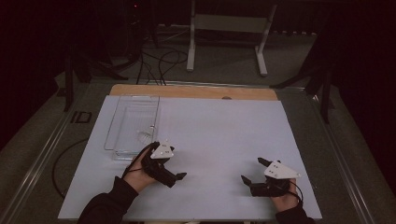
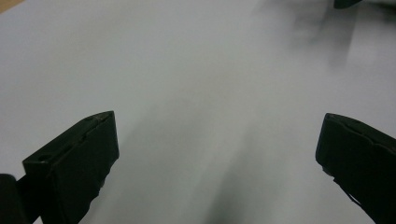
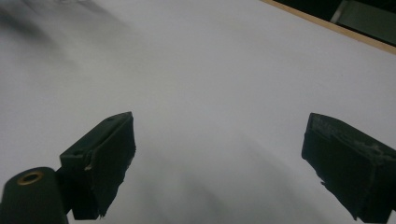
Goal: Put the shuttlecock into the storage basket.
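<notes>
Dim, dark-edged room; gripper views show soft, blurred shadows on white.

left gripper (image 1: 169, 161): jaws wide apart, empty, pointing 4 o'clock | right gripper (image 1: 254, 170): jaws wide apart, empty, pointing 10 o'clock

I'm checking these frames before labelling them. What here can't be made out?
- Contents of the clear tray, high view: a small glinting item inside is too small and dim to identify.
- Left gripper, high view: the near tray corner beside it is dark, so contact with it cannot be judged.
- Left gripper view: a dark shape is cut off by the top edge.
- Right gripper, high view: the forearm is cut off by the bottom edge.
</notes>
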Tool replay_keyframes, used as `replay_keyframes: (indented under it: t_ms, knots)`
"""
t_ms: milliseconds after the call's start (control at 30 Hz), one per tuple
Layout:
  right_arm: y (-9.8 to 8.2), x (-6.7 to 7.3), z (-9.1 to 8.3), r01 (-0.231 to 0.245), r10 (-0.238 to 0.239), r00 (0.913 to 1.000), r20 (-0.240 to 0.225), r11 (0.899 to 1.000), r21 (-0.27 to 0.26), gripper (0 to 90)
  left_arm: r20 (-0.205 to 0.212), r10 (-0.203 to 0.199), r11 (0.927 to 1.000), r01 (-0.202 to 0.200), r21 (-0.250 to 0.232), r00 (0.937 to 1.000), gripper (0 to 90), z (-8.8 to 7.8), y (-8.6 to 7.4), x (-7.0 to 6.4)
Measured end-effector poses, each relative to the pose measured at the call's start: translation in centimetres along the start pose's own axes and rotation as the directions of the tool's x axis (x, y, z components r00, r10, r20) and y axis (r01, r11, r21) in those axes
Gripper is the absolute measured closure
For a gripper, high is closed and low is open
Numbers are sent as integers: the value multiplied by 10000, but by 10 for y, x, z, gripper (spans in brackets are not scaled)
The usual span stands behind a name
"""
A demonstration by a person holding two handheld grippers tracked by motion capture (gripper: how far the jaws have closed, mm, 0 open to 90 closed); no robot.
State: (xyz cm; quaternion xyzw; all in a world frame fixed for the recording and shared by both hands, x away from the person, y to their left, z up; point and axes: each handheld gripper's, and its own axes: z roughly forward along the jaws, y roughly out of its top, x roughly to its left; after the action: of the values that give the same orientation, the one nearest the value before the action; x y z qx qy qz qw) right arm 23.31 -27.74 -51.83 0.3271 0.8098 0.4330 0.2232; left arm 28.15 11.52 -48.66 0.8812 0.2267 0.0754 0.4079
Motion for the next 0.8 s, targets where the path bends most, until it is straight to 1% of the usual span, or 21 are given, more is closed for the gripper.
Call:
replay_keyframes:
  t_ms: [200,300,400,533,567,600,633,667,700,800]
  knots:
    - [0,0,0,7,-7,10000,13,10000,0,96,-129,-155,9999,155,-6,9998,1,-6,-9,1]
    - [0,0,0,16,-16,10000,5,10000,-7,96,-156,-321,9995,320,-19,9994,1,-8,-15,1]
    - [0,0,0,25,-25,10000,-9,10000,3,96,-163,-328,9995,328,-8,9993,1,-9,-18,1]
    - [0,0,0,32,-32,10000,6,10000,25,96,-282,-387,9992,384,-103,9989,1,-13,-24,1]
    - [0,0,0,19,-19,10000,-19,10000,12,96,-251,-507,9986,503,-146,9984,1,-15,-27,1]
    - [0,0,0,19,-19,10000,-19,10000,12,96,-251,-507,9986,503,-146,9984,1,-15,-27,1]
    - [0,0,0,1,-1,10000,-16,10000,21,96,-354,-632,9978,625,-198,9974,1,-16,-31,2]
    - [0,0,0,1,-1,10000,-16,10000,21,96,-354,-632,9978,625,-198,9974,1,-16,-31,2]
    - [0,0,0,-13,13,10000,-15,10000,29,96,-433,-734,9973,730,-107,9964,1,-18,-34,2]
    - [0,0,0,3,-3,10000,-13,10000,41,96,-512,-793,9969,792,-33,9955,1,-18,-37,2]
